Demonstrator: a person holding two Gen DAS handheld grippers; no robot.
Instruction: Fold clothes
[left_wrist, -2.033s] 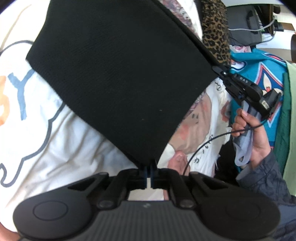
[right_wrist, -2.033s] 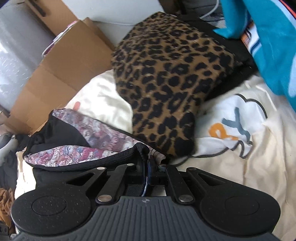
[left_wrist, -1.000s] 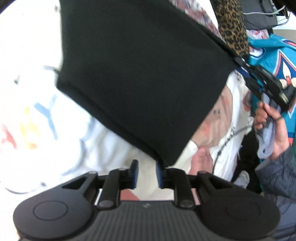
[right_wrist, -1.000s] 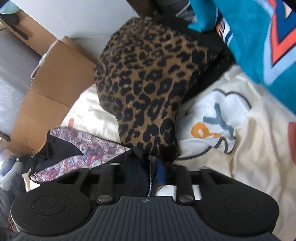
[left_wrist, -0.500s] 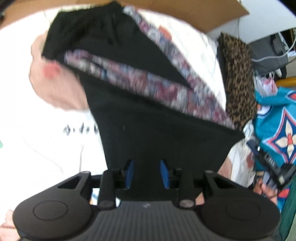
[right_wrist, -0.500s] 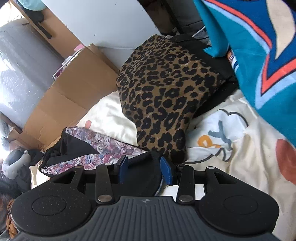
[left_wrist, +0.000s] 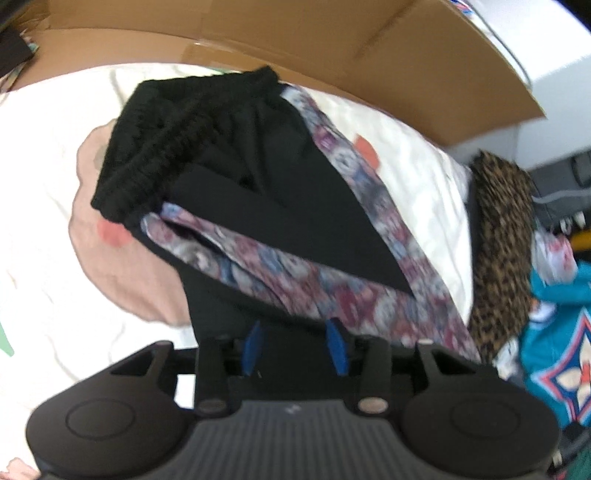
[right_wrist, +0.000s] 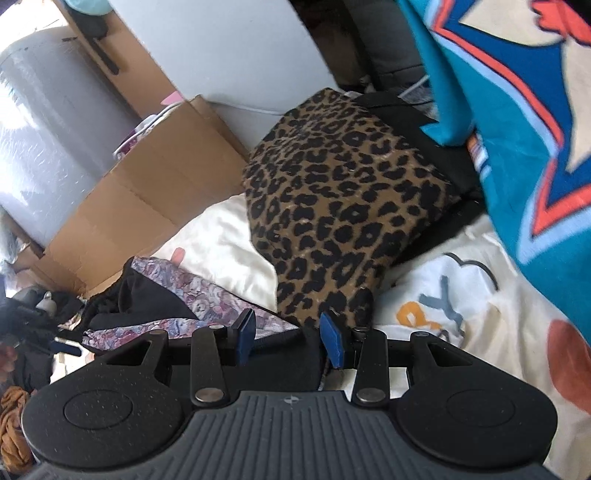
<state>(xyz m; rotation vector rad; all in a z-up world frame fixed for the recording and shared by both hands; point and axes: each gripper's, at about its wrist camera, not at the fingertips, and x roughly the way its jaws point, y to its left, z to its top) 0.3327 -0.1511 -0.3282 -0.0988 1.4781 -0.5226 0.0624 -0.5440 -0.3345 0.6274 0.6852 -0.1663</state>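
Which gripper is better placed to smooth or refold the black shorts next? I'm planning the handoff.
Probably the left gripper: it looks straight down over the black shorts, their black fabric showing between its just-opened jaws. The right gripper, jaws also apart, sits at the shorts' edge, beside the leopard-print garment.

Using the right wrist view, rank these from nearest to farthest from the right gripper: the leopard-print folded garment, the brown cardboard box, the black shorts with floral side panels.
1. Black shorts with floral side panels: right at the right gripper, lower left.
2. Leopard-print folded garment: just beyond, centre.
3. Brown cardboard box: farthest, upper left, beyond the bed's edge.
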